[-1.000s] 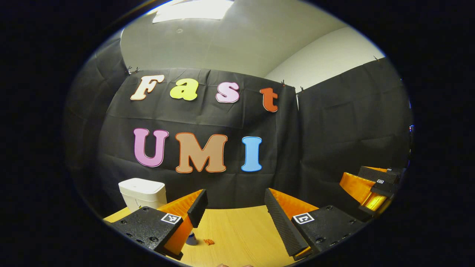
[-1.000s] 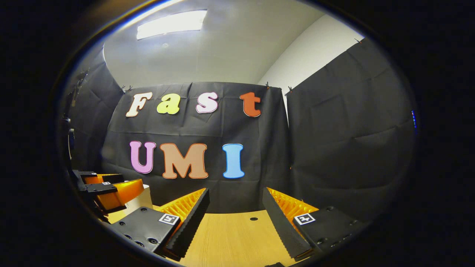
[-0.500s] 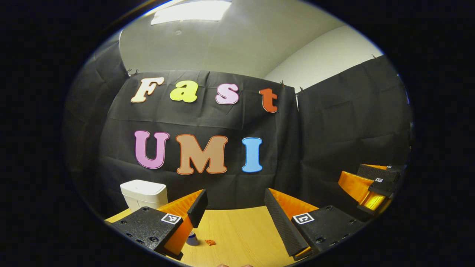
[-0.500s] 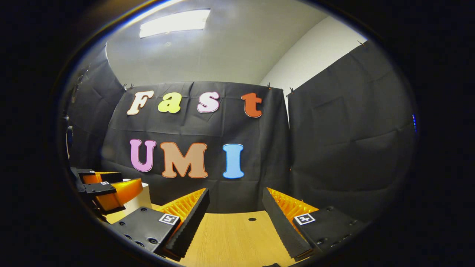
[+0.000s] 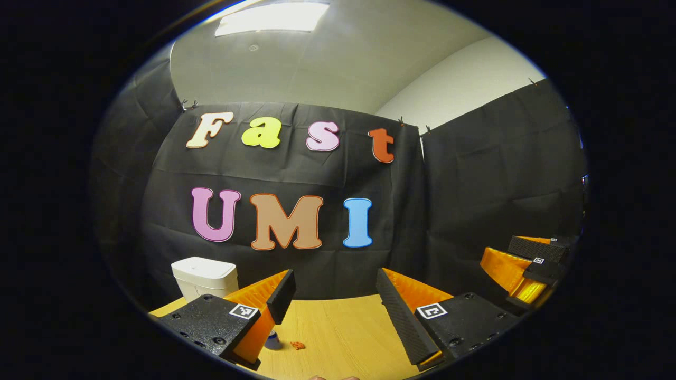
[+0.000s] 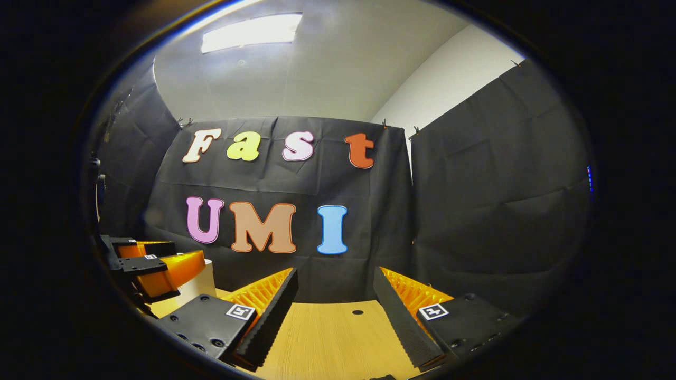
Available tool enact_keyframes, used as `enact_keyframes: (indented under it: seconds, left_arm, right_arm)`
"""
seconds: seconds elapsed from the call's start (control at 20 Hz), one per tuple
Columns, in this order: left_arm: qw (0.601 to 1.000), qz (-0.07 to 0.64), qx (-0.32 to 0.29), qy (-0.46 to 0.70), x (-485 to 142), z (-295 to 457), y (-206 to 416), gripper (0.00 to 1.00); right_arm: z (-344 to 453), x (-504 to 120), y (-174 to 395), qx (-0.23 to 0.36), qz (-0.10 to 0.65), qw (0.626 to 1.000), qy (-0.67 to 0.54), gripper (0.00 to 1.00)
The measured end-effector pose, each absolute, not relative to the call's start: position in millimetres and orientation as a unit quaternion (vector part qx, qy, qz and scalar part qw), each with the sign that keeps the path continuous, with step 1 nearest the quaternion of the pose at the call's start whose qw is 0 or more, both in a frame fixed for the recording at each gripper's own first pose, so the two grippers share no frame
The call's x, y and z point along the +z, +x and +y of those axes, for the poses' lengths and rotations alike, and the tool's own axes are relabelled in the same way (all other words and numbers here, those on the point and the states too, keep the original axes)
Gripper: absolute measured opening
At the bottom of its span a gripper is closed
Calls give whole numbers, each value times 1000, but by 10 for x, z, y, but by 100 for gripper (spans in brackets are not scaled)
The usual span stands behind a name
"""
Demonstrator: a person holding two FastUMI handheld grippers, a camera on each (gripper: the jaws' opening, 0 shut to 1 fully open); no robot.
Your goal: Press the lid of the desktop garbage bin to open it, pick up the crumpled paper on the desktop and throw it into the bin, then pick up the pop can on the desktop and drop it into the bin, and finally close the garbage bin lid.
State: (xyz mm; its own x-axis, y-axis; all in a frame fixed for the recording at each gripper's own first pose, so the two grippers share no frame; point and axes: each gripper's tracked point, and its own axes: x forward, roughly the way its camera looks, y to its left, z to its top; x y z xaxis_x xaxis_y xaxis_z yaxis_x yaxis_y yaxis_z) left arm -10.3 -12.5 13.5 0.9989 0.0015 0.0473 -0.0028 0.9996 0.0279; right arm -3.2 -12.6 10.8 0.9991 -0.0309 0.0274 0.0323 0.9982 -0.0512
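The white garbage bin (image 5: 203, 275) stands at the back left of the wooden table (image 5: 338, 327) with its lid down. My left gripper (image 5: 334, 295) is open above the table, right of the bin, nothing between its fingers. A small blue-and-white object (image 5: 273, 341), perhaps the pop can, peeks out beside the left finger. A small orange crumpled scrap (image 5: 297, 345) lies right of it. My right gripper (image 6: 335, 301) is open and empty over the table (image 6: 327, 343). In the right gripper view the left gripper (image 6: 150, 266) sits in front of the bin (image 6: 203, 282).
Black cloth walls close the booth behind and to the right of the table. A small dark hole (image 6: 357, 312) marks the tabletop near the back. The right gripper (image 5: 528, 264) hangs at the far right of the left gripper view.
Both views have drifted very slightly. Both grippers stay open, and nothing on the table has moved.
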Motion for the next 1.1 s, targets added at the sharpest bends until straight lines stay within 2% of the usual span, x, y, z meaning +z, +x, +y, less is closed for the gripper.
enact_keyframes:
  seconds: [1.1]
  left_arm:
    - [999,-14,31,7,110,-20,-290,93]
  right_arm:
    - [2,38,-65,13,-8,1000,-17,96]
